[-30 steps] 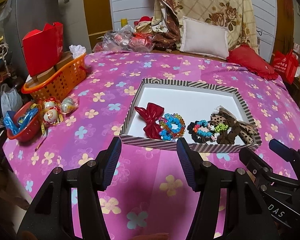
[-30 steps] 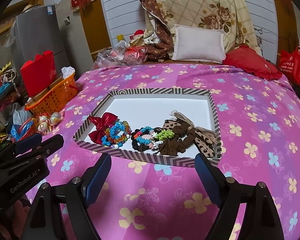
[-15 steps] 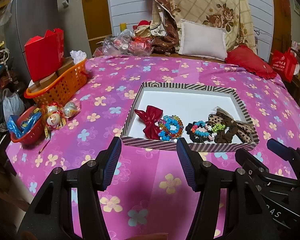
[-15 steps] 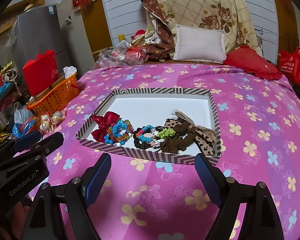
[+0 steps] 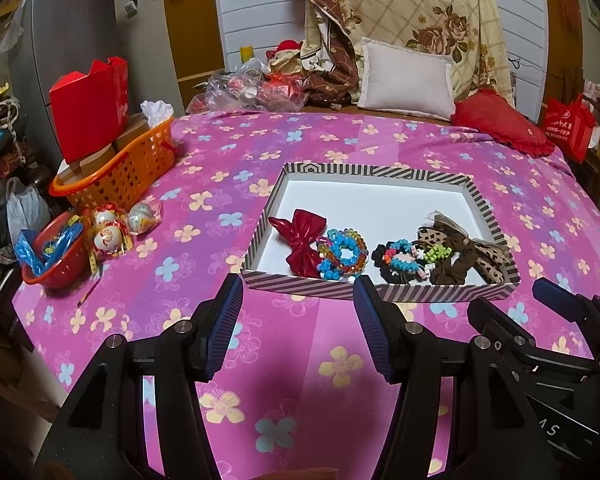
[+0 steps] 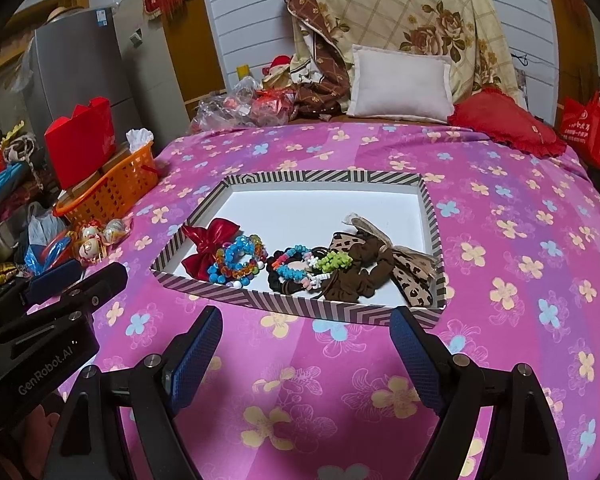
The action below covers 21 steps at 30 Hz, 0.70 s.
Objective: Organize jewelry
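Note:
A striped tray [image 5: 374,171] [image 6: 324,177] with a white floor lies on the pink flowered bedspread. Along its near side lie a red bow [image 5: 302,236] [image 6: 210,242], a blue and orange bead bracelet [image 5: 342,254] [image 6: 238,258], a black band with coloured beads [image 5: 400,258] [image 6: 294,270], a brown scrunchie [image 5: 450,270] [image 6: 354,280] and a leopard-print bow [image 5: 488,262] [image 6: 414,280]. My left gripper [image 5: 298,330] is open and empty, just short of the tray's near edge. My right gripper [image 6: 306,360] is open and empty, also short of the tray.
An orange basket [image 5: 122,168] [image 6: 112,188] holding boxes and a red box [image 5: 88,108] stands at the left. A red bowl [image 5: 56,258] and painted eggs [image 5: 108,236] lie near the left edge. Pillows [image 5: 404,78] and a plastic bag [image 5: 252,88] lie at the back.
Both grippers have drawn back and up a little from the tray, so it sits lower and farther in view. Nothing in the tray has moved.

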Each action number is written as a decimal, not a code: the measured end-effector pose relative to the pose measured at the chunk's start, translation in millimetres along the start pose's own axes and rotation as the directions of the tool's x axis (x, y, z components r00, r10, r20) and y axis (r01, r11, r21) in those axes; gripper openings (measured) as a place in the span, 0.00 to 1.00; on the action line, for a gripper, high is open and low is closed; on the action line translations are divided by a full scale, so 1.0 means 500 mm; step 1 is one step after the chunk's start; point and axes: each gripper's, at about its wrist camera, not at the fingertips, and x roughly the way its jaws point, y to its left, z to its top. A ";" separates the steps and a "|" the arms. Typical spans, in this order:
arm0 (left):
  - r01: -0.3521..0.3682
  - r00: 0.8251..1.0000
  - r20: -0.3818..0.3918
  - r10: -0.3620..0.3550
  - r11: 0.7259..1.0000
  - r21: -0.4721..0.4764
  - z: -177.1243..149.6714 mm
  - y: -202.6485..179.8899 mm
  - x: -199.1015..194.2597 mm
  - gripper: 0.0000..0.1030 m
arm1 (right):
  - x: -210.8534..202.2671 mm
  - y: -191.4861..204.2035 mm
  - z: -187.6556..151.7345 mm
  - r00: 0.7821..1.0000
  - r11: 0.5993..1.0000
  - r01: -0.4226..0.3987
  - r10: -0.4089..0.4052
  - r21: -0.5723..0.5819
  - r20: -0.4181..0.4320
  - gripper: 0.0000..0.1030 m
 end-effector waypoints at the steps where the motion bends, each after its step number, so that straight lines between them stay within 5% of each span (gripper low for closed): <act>1: -0.001 1.000 -0.001 0.001 1.000 0.000 -0.001 0.001 0.001 0.56 | 0.002 0.000 -0.001 1.000 1.000 0.000 0.000 0.000 -0.002 0.81; 21: -0.003 1.000 -0.029 0.003 1.000 -0.008 -0.006 0.005 0.035 0.56 | 0.029 -0.008 -0.003 0.999 1.000 -0.001 0.001 0.006 -0.035 0.81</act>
